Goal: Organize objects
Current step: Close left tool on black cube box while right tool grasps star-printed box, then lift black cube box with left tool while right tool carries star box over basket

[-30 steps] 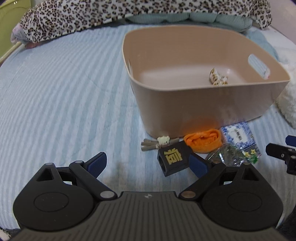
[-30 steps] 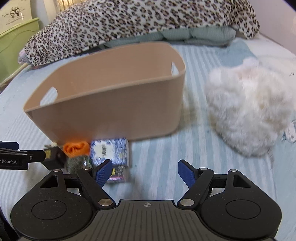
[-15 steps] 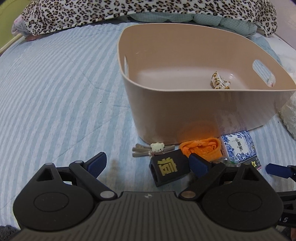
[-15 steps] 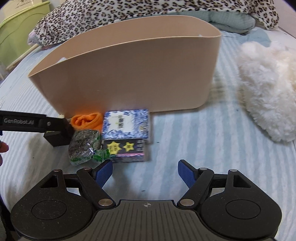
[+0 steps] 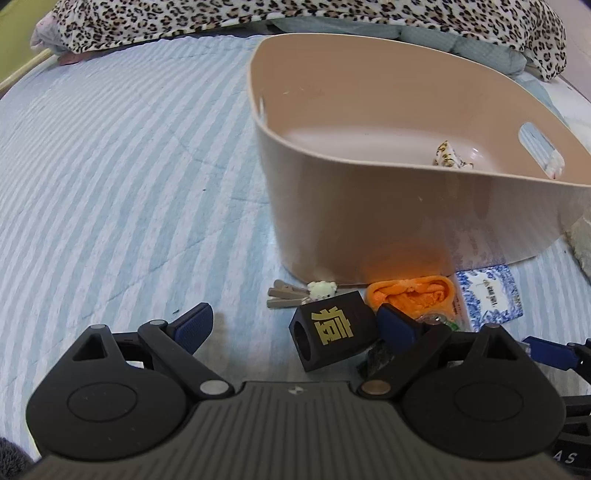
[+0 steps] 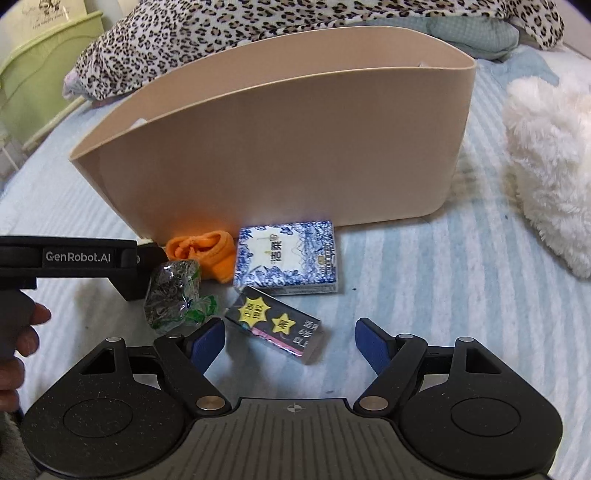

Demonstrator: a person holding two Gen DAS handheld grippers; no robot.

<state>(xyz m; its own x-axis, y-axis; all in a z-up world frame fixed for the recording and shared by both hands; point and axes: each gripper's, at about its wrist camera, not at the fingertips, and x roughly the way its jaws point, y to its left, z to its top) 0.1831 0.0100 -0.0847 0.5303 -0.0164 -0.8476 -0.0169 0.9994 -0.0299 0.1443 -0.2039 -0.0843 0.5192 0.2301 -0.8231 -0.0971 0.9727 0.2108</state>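
Note:
A beige bin [image 5: 388, 206] stands on the striped bed; a small patterned item [image 5: 448, 157] lies inside. In front of it lie a black cube with a gold character [image 5: 334, 334], keys with a white charm [image 5: 295, 293], an orange cloth [image 5: 410, 293], a blue-white box [image 6: 286, 256], a dark box with yellow stars [image 6: 277, 325] and a clear bag of dark stuff [image 6: 171, 291]. My left gripper [image 5: 295, 325] is open with the cube between its fingers. My right gripper [image 6: 290, 341] is open with the starred box just ahead of it.
A white fluffy heap [image 6: 546, 162] lies right of the bin. A leopard-print blanket [image 6: 258, 22] and teal pillows lie across the back. A green cabinet [image 6: 40, 74] stands at the far left. The left gripper's body [image 6: 74, 256] shows in the right wrist view.
Both grippers have moved forward and lower towards the pile in front of the bin. The black cube now sits between the left fingers. The starred box is nearer the right gripper.

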